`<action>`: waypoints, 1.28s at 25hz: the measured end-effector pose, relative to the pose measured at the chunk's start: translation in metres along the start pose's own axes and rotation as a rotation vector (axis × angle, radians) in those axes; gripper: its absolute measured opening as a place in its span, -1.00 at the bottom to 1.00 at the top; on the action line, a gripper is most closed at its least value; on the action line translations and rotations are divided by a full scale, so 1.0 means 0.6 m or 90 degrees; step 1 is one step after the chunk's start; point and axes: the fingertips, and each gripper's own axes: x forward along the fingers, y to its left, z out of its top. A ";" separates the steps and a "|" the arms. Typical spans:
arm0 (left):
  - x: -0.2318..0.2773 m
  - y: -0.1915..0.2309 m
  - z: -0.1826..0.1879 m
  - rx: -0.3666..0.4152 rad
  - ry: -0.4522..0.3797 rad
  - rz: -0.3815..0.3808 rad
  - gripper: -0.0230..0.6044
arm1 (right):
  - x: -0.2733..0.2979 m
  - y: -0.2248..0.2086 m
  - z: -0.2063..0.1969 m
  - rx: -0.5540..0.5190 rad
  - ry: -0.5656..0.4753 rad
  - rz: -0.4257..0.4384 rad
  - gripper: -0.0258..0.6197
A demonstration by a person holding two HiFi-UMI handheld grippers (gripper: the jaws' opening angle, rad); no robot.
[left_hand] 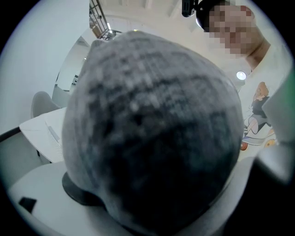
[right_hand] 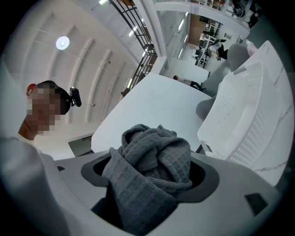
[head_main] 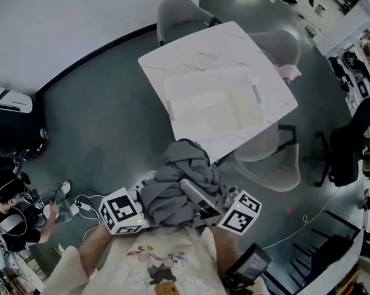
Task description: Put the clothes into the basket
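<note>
While the grey clothes (head_main: 177, 189) hang bunched in the air at the person's chest, the basket (head_main: 203, 76) on the counter (head_main: 177, 55) stands empty — nothing is delivered so far.

Item: grey clothes. One knotted bundle of waffle-textured cloth, held clear of the counter and short of its near corner, between the two claws.

Item: left claw (head_main: 143, 203). Its own view is almost filled by the grey clothes (left_hand: 152, 138), which bulge up out of the gap between the jaws. The jaws are clamped on that wad.

Item: right claw (head_main: 198, 205). Jaws set wide yet closed on a thick fold of the same grey clothes (right_hand: 152, 170), which pack the gap from side to side and spill over the front.

Item: basket (right_hand: 239, 120). White, perforated walls, open top, sits squarely on the counter. No garment shows inside in the head view.

Status, as judged: pick-up is done and the carry is in hand. Left to do — bring the bundle forward over the rim, lower it inside, part both claws, and draw them clear without dragging cloth back out. No other loose clothes show on the counter, so this bundle looks like the whole load, though the floor is only partly in view.
</note>
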 end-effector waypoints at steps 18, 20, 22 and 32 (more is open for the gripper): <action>0.061 0.071 0.091 0.032 0.006 -0.002 0.79 | 0.022 -0.048 0.120 -0.005 -0.021 0.012 0.27; 0.066 0.082 0.105 0.032 0.002 0.001 0.79 | 0.030 -0.054 0.136 -0.007 -0.016 0.015 0.27; 0.069 0.096 0.118 0.031 0.001 0.005 0.79 | 0.042 -0.061 0.150 -0.006 -0.013 0.017 0.27; 0.084 0.159 0.173 0.038 0.002 -0.008 0.79 | 0.084 -0.094 0.214 -0.011 -0.025 0.011 0.27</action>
